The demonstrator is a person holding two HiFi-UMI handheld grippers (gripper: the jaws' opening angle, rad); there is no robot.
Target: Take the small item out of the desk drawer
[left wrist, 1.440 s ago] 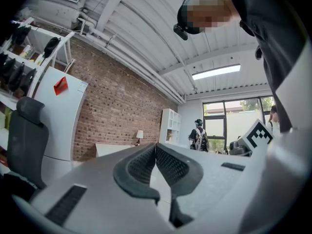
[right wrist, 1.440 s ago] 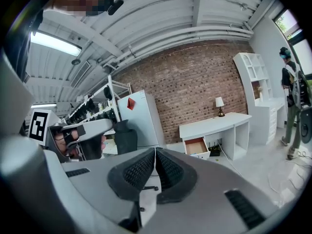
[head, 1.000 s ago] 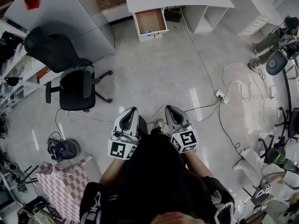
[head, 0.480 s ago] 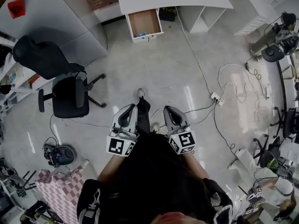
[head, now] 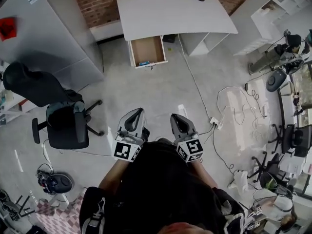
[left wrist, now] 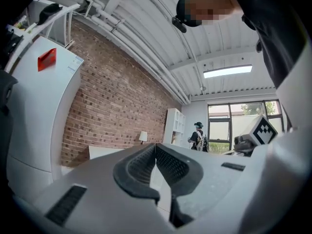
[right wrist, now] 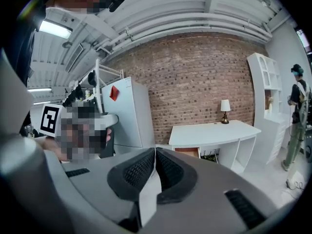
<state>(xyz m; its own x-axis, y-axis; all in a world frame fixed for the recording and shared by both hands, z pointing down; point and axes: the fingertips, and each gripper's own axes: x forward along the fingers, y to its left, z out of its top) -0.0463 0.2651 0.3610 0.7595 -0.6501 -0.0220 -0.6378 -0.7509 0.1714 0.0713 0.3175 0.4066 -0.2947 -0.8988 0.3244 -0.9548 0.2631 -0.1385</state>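
Note:
A white desk stands against the brick wall at the top of the head view. Its wooden drawer is pulled out, and a small blue item lies near the drawer's front edge. My left gripper and right gripper are held side by side at waist height, far short of the desk. Both are shut with nothing between the pads. In the right gripper view the desk shows beyond the shut right gripper. The left gripper points toward the brick wall.
A black office chair stands at the left, beside a tall white cabinet. A power strip with loose cables lies on the floor at the right. White shelving and more chairs line the right side. Another person stands far right.
The person has walked toward the desk: desk and drawer have slid lower and nearer in the head view, the chair has dropped back left. Both grippers stay shut and side by side.

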